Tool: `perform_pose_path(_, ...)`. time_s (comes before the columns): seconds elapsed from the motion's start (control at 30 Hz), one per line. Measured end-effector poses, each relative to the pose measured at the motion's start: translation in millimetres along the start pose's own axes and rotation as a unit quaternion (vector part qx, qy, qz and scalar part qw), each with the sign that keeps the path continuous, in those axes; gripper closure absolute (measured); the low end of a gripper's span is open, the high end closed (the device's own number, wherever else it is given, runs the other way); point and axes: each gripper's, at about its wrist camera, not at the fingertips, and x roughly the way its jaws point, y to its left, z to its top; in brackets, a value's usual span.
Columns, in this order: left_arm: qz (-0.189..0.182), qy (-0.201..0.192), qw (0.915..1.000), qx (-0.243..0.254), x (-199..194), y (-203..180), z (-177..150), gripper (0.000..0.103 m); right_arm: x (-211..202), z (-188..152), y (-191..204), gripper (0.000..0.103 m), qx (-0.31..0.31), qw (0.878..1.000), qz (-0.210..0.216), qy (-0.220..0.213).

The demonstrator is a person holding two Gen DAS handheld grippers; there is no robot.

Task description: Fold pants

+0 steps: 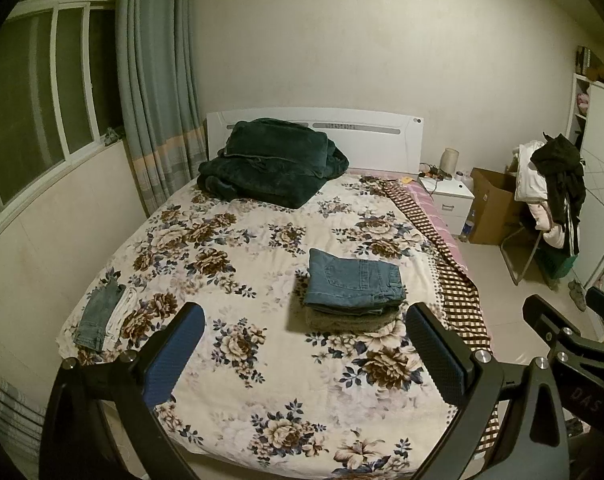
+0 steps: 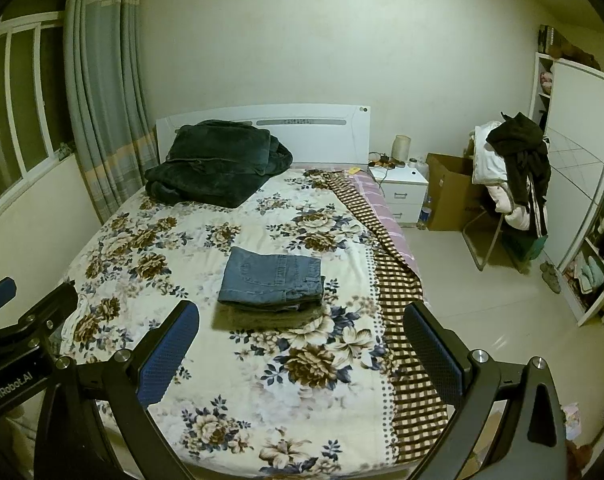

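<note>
- Left hand-held gripper (image 1: 303, 350): jaws spread wide, nothing between the blue pads; it hangs above the foot of the bed (image 1: 238, 364), apart from the cloth.
- Small denim piece (image 1: 98, 314): flat at the bed's left edge beside a white cloth (image 1: 121, 314), well apart from the folded jeans.
- Dark green blanket (image 1: 270, 166): heaped at the head of the bed, against the white headboard (image 1: 381, 136).
- Folded jeans (image 1: 353, 282): a neat blue rectangle right of the bed's centre, stacked on a folded olive garment (image 1: 349, 320).
- Checked cloth (image 1: 457, 292): draped along the bed's right edge.
- Nightstand (image 1: 447, 196): just beside the bed's head on the right, with a cardboard box (image 1: 493, 204) and a clothes-laden chair (image 1: 549, 184) further right.
- Right hand-held gripper (image 2: 302, 348): jaws spread wide and empty, above the bed's foot, near side of the folded jeans.
</note>
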Motion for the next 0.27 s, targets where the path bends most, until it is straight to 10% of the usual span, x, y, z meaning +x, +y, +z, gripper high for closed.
perform_pose_path(0.27,-0.001,-0.001,1.0000,0.001,0.1,1.4,-1.4,0.000,0.7,-1.5,-0.4,0.000,0.001,1.000,0.000,-0.001)
